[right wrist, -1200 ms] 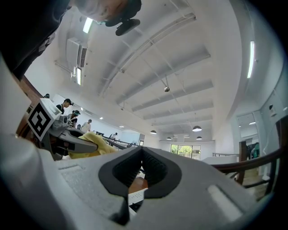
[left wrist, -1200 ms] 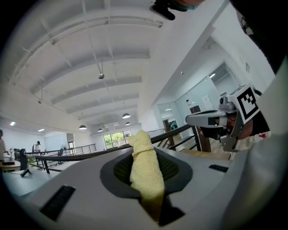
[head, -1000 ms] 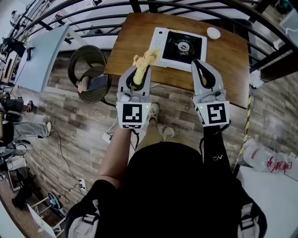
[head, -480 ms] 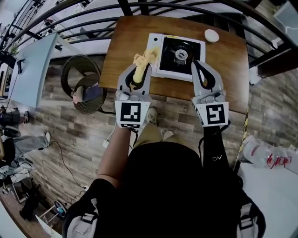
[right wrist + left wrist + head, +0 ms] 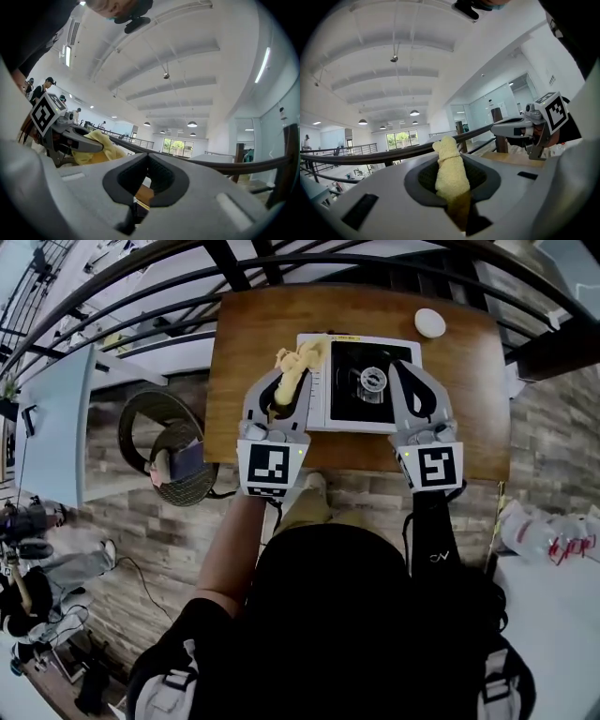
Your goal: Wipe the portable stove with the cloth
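As seen from the head view, the left gripper holds the yellow cloth, which sticks out ahead of its jaws over the portable stove. The right gripper hovers alongside.

Left gripper view: the jaws are clamped on the cloth.

Right gripper view: the jaws are pressed together with nothing between them, and the cloth is off to their left.

Person: black short-sleeve top, grey shoulder straps. Right arm in black sleeve w/ small white logo. Left gripper & right gripper: light-grey shells, black inner pads, each w/ b&w square-marker cube.
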{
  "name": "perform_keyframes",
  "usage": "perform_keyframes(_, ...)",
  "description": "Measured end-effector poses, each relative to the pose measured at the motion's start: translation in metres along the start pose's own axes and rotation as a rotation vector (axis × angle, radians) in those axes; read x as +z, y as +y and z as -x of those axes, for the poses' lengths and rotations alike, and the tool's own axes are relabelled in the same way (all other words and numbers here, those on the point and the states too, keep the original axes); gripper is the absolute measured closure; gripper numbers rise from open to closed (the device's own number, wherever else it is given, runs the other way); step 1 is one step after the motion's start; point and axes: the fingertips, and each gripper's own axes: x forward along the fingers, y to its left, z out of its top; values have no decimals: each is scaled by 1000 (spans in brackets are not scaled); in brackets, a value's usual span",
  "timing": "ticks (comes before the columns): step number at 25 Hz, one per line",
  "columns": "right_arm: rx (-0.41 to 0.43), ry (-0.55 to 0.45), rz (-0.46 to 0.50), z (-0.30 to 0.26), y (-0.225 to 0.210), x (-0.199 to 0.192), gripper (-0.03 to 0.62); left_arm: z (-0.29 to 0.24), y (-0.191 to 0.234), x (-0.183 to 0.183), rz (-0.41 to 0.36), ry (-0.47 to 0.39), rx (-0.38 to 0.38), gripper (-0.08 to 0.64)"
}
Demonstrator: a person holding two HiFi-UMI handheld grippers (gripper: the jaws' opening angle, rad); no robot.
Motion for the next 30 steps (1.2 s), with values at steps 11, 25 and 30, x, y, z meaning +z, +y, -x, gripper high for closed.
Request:
perform_keyframes(11,-76,47,-19,-30,-34,-10,592,-49,10,9,-21,-19,-97,483)
perform_keyframes(25,17,78,-81,-16,-96,-40,592,-77,-119,-26,-17,144,-267,483)
perform_keyframes(30,16,93,-94,-2,-121,-57,592,-83,-217,-66,-52,271,-496,483)
